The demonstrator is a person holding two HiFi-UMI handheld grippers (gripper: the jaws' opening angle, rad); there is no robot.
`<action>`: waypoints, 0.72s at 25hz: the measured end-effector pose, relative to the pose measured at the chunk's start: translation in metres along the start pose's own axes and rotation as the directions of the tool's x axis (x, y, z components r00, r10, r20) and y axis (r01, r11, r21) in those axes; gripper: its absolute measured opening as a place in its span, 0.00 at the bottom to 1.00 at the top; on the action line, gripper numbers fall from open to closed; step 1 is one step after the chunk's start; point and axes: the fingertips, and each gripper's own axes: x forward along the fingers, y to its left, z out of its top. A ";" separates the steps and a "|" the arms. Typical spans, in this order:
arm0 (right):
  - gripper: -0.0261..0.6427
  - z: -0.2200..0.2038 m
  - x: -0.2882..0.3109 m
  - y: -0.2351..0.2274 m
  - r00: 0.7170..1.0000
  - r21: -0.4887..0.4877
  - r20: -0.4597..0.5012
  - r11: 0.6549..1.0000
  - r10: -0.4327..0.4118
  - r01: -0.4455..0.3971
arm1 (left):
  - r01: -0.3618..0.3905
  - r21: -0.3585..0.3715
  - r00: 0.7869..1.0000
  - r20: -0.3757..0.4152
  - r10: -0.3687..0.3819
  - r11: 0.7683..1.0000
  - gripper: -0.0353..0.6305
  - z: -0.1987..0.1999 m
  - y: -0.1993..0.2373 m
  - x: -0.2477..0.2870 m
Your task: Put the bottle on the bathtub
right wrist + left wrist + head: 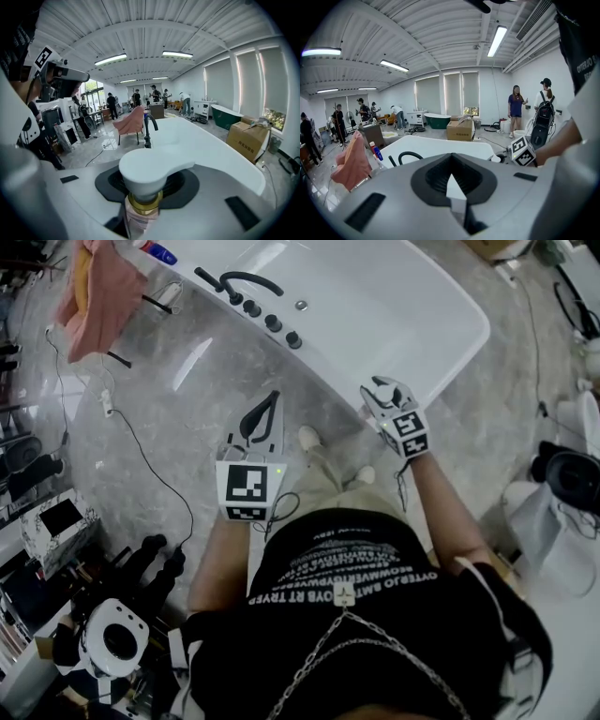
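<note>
- Right gripper view: the bottle (pixel 142 190), with its white pump top and gold collar, stands upright between the jaws, which are clamped on its body just below the collar.
- Its base is out of sight in every view, so I cannot tell whether it rests on anything or hangs in the air.
- From the head view, the right gripper (pixel 384 392) sits at the near edge of the bathtub (pixel 448 360), about over the rim. The bottle itself is hard to pick out there.
- The left gripper (pixel 270 399) is beside it, over the floor in front of the person and apart from the tub. Its jaws are closed together with nothing between them.
- Farther along the tub, the black faucet (pixel 246 279) and a row of knobs (pixel 272 322) sit on the ledge, well away from the bottle.
- A small bottle with a blue label (pixel 159 251) stands at the far end, near a pink towel (pixel 98 296).
- As I judge it, the pick-up and the carry to the tub are done. What is left is to set the bottle on the ledge, let go and draw back.
</note>
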 end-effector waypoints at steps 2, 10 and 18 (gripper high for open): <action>0.22 -0.006 0.011 -0.002 1.000 0.000 -0.007 1.000 -0.008 0.008 | 0.003 -0.001 1.000 -0.004 -0.003 1.000 0.05 -0.002 0.001 0.002; 0.22 -0.022 0.042 -0.010 0.999 0.000 -0.015 0.999 -0.045 0.045 | 0.021 0.008 1.000 -0.012 -0.021 1.000 0.05 -0.005 0.005 0.003; 0.22 -0.037 0.049 -0.012 0.999 0.007 -0.007 0.999 -0.048 0.049 | 0.033 0.022 0.999 -0.039 -0.032 0.999 0.05 -0.011 -0.004 0.001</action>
